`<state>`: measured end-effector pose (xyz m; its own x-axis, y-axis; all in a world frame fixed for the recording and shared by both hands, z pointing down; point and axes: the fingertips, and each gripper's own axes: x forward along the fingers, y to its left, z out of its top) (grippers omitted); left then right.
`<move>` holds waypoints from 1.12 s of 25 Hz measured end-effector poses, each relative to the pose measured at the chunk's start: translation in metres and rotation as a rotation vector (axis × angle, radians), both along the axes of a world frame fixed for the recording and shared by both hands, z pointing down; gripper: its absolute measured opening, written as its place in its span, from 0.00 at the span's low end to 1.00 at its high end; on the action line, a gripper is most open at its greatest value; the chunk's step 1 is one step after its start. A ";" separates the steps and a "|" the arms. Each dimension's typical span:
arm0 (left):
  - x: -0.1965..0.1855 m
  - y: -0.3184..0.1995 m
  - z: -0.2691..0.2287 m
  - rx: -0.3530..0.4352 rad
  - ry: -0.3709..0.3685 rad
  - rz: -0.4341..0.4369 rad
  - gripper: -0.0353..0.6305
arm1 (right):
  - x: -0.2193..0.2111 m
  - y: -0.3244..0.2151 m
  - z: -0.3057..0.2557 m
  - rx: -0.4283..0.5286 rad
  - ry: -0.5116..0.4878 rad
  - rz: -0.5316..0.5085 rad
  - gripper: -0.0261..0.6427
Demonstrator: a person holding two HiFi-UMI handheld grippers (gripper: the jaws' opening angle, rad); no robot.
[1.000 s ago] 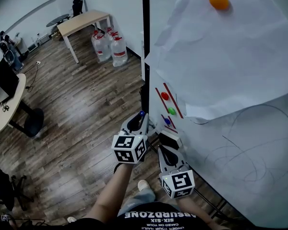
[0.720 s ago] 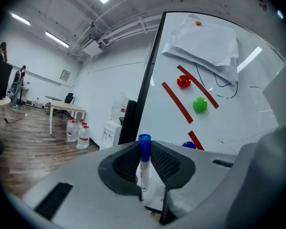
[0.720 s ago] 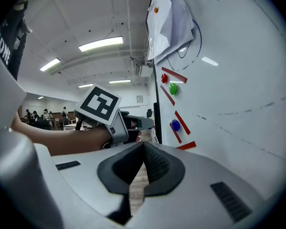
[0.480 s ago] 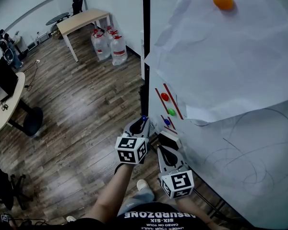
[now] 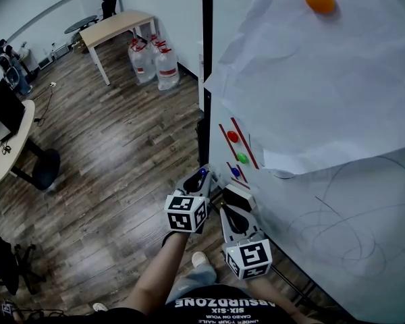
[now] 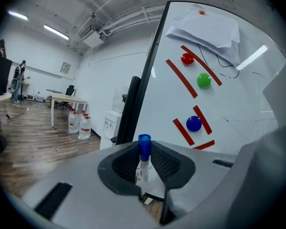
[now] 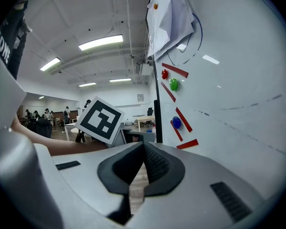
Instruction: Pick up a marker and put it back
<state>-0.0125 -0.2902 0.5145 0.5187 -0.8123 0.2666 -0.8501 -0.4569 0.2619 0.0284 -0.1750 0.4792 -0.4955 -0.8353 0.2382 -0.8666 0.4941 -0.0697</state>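
Just left of the blue magnet (image 5: 235, 171) on the whiteboard (image 5: 337, 214), the left gripper (image 5: 200, 179) carries the marker (image 6: 144, 149) upright. Its 2 jaws are clamped on the white barrel, and the blue cap stands clear above the pads. Compared with the head view of 1 second ago, this gripper has sunk. The cap then stood higher than the blue magnet and now sits level with it, still apart from the board.

The right gripper (image 5: 237, 196), below the blue magnet and close to the board, has not shifted. Its jaws are together with nothing between them.

I judge the pick-up half done and this descent the start of the return. The grip looks unchanged, so no release has begun. Any ledge or tray below the blue magnet is hidden behind the 2 grippers, so the resting place cannot be confirmed.
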 end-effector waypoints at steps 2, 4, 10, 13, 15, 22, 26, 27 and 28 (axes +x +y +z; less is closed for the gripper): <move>0.000 0.001 0.004 -0.007 -0.006 0.001 0.16 | 0.000 0.000 0.000 0.000 0.002 -0.002 0.03; 0.000 0.001 0.007 -0.015 -0.012 0.003 0.16 | 0.000 0.000 -0.001 0.000 0.002 -0.002 0.03; 0.003 0.005 0.016 -0.032 -0.043 0.013 0.16 | 0.003 0.001 0.001 -0.003 0.002 0.004 0.03; 0.003 0.007 0.019 -0.038 -0.050 0.013 0.16 | 0.002 0.002 0.000 -0.001 -0.001 -0.002 0.03; 0.002 0.008 0.020 -0.040 -0.053 0.012 0.16 | 0.001 0.003 -0.001 0.001 -0.002 -0.006 0.03; 0.002 0.014 0.021 -0.042 -0.065 0.025 0.16 | 0.001 0.004 -0.002 0.002 -0.001 -0.012 0.03; 0.004 0.017 0.023 -0.043 -0.075 0.027 0.17 | 0.004 0.006 -0.002 0.002 0.002 -0.007 0.03; 0.004 0.018 0.024 -0.045 -0.080 0.022 0.17 | 0.006 0.007 -0.002 0.002 0.002 -0.005 0.03; 0.004 0.018 0.025 -0.047 -0.086 0.015 0.17 | 0.006 0.008 -0.003 0.003 0.002 -0.004 0.03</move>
